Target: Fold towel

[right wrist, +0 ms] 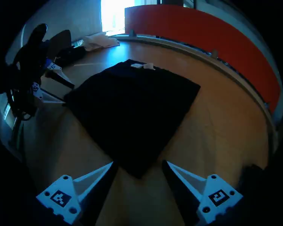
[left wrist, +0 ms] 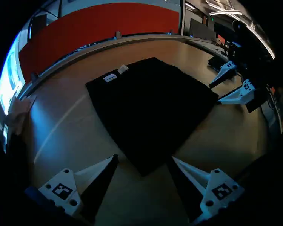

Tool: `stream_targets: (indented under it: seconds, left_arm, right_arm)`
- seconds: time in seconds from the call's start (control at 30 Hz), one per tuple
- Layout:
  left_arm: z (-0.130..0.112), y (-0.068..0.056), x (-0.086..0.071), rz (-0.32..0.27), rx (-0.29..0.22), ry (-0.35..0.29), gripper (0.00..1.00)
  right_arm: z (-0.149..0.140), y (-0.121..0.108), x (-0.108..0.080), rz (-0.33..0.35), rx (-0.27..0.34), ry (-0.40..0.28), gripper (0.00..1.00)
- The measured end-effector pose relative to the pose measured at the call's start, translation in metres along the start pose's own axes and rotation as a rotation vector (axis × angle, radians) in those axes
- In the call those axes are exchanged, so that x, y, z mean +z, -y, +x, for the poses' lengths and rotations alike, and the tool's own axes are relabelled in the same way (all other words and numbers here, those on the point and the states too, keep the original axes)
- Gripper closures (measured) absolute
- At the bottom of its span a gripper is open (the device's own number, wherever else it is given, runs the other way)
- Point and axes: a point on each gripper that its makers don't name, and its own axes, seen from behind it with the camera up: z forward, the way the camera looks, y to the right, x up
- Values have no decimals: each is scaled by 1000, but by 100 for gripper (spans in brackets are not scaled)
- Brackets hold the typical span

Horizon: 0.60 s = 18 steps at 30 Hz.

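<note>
Both left gripper and right gripper are hovering, fingers apart, at near corners of the black towel; it is looking limp and light, inviting corner pinches

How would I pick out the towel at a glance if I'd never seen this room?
Find the long red partition; a wooden table runs along it. Flat in the table's middle lies the towel. It is black with small white tags at one corner, unlike the pale crumpled heap farther off.
</note>
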Motion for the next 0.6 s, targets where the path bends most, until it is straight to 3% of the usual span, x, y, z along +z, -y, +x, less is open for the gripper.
stream_targets:
  seconds: [0.47, 0.6]
  left_arm:
    - [0, -7, 2, -45, 49, 11, 6]
    - [0, -8, 3, -49, 65, 11, 7]
  right_arm:
    - [0, -1, 1, 11, -12, -1, 11]
    - [1, -1, 2, 17, -17, 0, 17]
